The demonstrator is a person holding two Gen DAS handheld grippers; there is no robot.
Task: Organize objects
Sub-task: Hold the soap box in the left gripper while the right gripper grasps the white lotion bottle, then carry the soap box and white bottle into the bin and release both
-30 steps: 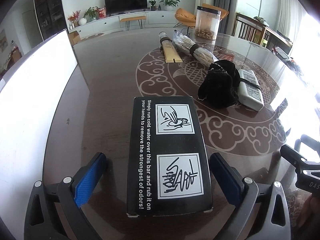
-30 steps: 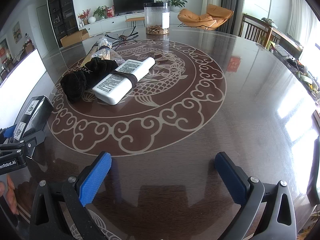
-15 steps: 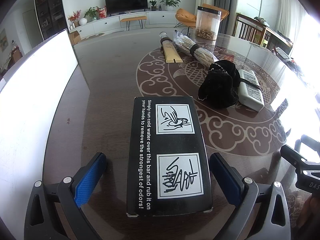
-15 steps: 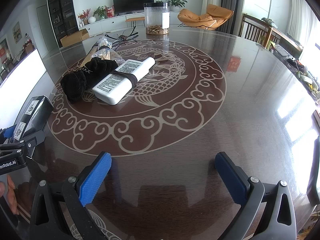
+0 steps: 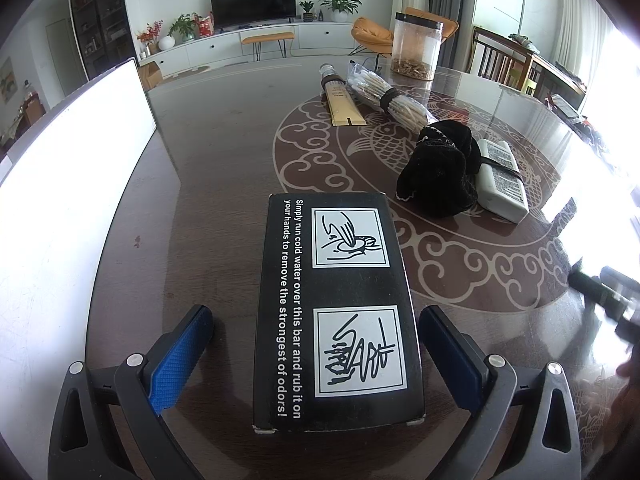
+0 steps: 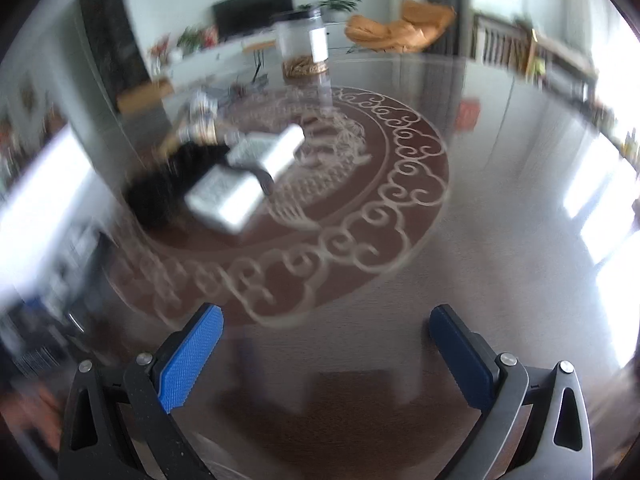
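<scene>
A black box (image 5: 336,308) with white printed pictures lies flat on the dark table between the blue pads of my left gripper (image 5: 316,332), which is open and not touching it. A black cloth bundle (image 5: 440,172) and a white bottle (image 5: 500,178) with a dark band lie further right. My right gripper (image 6: 326,330) is open and empty above bare table; its view is blurred. The white bottle (image 6: 248,176) and black bundle (image 6: 168,188) lie ahead of it to the left.
A tan flat packet (image 5: 344,102), a wrapped bundle of sticks (image 5: 388,96) and a clear jar (image 5: 416,50) stand at the far side. A white board (image 5: 68,184) runs along the left table edge. The jar shows in the right wrist view (image 6: 304,48).
The right gripper has started moving, its view now blurred and shifted toward the bottle. The left gripper and the black box have not moved.
</scene>
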